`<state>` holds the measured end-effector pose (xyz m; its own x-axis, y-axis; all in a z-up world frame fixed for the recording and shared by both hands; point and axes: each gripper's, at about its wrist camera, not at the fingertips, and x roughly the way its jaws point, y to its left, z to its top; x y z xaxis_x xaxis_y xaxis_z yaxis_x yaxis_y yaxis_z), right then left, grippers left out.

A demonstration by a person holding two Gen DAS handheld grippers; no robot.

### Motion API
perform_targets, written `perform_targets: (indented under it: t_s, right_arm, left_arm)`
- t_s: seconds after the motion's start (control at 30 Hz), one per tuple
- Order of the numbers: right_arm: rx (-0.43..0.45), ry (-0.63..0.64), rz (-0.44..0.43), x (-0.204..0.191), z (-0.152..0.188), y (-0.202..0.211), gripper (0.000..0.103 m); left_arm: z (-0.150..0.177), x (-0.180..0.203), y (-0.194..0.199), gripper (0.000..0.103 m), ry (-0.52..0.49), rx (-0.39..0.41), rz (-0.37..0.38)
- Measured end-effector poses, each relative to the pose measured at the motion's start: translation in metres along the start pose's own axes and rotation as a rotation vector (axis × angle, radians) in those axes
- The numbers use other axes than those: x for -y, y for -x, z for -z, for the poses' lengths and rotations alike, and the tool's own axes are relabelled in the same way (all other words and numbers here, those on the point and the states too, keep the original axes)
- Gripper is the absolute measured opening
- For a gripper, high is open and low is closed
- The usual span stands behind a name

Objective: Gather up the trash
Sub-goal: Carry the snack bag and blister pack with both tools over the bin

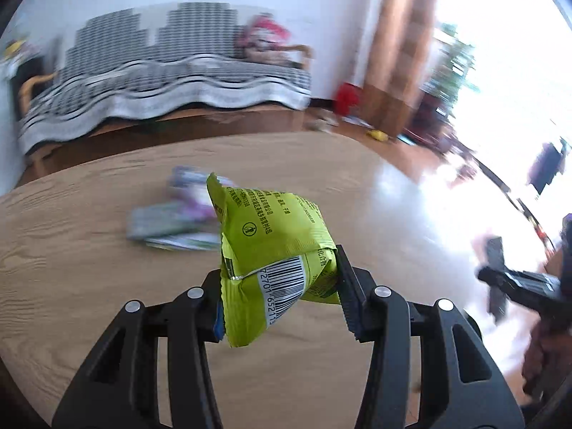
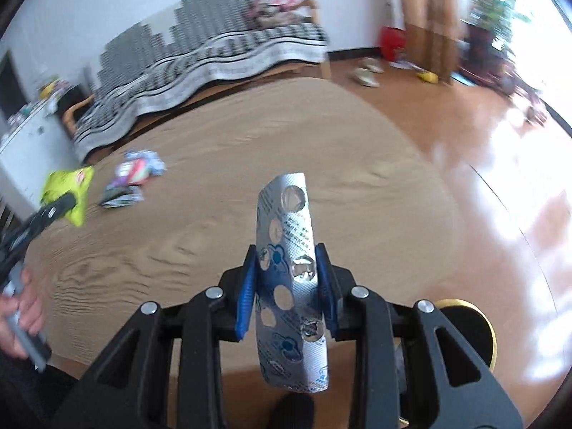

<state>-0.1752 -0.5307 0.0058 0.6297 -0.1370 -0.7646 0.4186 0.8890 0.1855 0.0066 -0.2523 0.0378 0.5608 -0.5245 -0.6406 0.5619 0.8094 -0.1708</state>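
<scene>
A living room with a striped-covered sofa (image 1: 161,82) and a glossy wood floor (image 2: 482,164) surrounds a round wood-grain table (image 1: 71,250). Two grippers work above it. The left gripper (image 1: 282,300) is clamped on one crinkled lime-green snack wrapper (image 1: 271,243), lifted off the table, with a barcode and blurred small print. The right gripper (image 2: 287,286) pinches one curved silver blister strip (image 2: 289,279) with punched-out pockets and blue cloud marks. Two crumpled wrappers (image 2: 132,178) lie together on the tabletop.

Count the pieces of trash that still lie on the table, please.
2, close together: a purple-white wrapper farther from the cameras and a grey-green one just in front. Blur may hide others.
</scene>
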Motion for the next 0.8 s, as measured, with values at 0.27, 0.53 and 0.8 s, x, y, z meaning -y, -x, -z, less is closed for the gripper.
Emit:
perform_targets:
  t_s: [0.27, 0.53, 0.8]
  right_arm:
    - [0.007, -0.175, 0.158, 0.11, 0.04, 0.03, 0.032]
    - [-0.018, -0.295, 0.233, 0.174, 0.082, 0.048, 0.032]
    - [-0.032, -0.399, 0.238, 0.209, 0.097, 0.051, 0.032]
  left_arm:
    - [0.053, 0.156, -0.024, 0.048, -0.248, -0.085, 0.238]
    - [0.106, 0.257, -0.061, 0.048, -0.379, -0.208, 0.407]
    - [0.13, 0.309, -0.089, 0.048, -0.443, -0.269, 0.48]
